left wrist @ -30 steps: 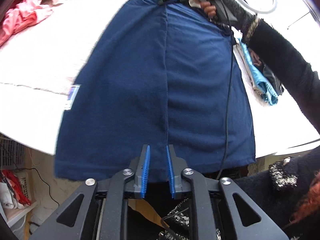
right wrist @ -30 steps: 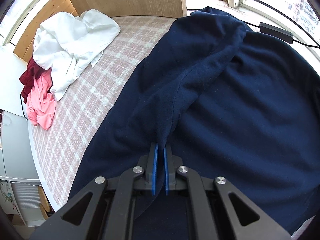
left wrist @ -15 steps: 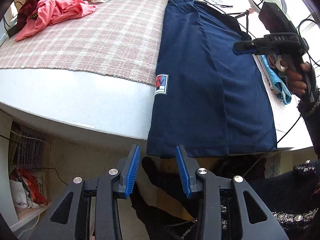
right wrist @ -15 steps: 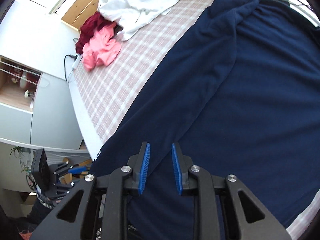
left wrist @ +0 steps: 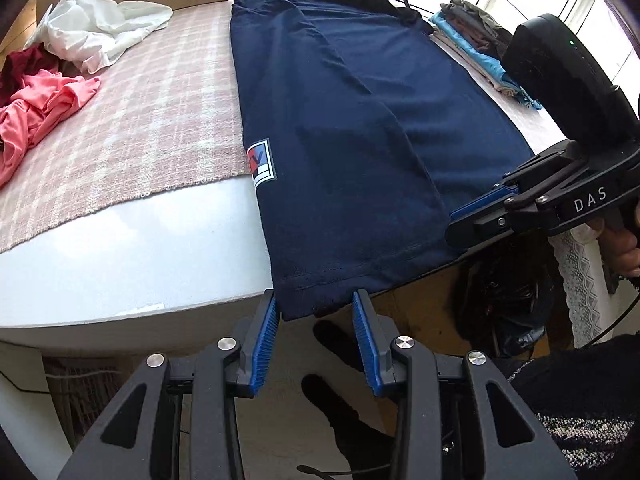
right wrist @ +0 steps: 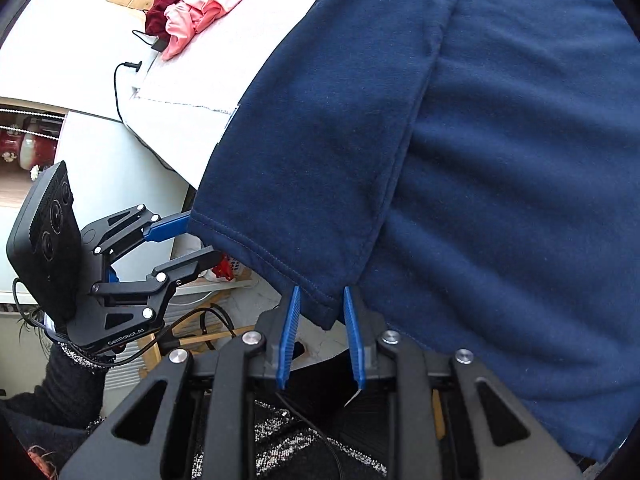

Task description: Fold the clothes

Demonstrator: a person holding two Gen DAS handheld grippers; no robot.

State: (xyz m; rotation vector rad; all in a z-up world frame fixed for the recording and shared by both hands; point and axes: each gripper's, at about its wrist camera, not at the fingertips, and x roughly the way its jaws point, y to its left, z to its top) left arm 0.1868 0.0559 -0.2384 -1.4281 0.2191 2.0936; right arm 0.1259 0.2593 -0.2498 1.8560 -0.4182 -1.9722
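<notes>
A navy T-shirt (left wrist: 360, 128) lies lengthwise on the table, one side folded over the middle, its hem hanging over the near edge. My left gripper (left wrist: 314, 316) is open at the hem's left corner, and that corner hangs between the pads without being pressed. My right gripper (right wrist: 320, 316) is open too, with the hem corner of the folded flap (right wrist: 320, 184) between its blue pads. In the left wrist view the right gripper (left wrist: 452, 226) sits at the hem's right side. In the right wrist view the left gripper (right wrist: 200, 238) is at the far-left corner.
A pink checked cloth (left wrist: 160, 112) covers the table beside the shirt, above the bare white table edge (left wrist: 140, 256). White (left wrist: 100, 32), pink (left wrist: 44, 104) and dark red clothes lie heaped at the far left. A folded stack (left wrist: 480, 52) sits far right. A cable (right wrist: 120, 92) runs off the table.
My right gripper let go of the fold at the shirt's far end, opened, and swung back to the near hem. My left gripper rolled, opened wider and shifted to the hem's left corner.
</notes>
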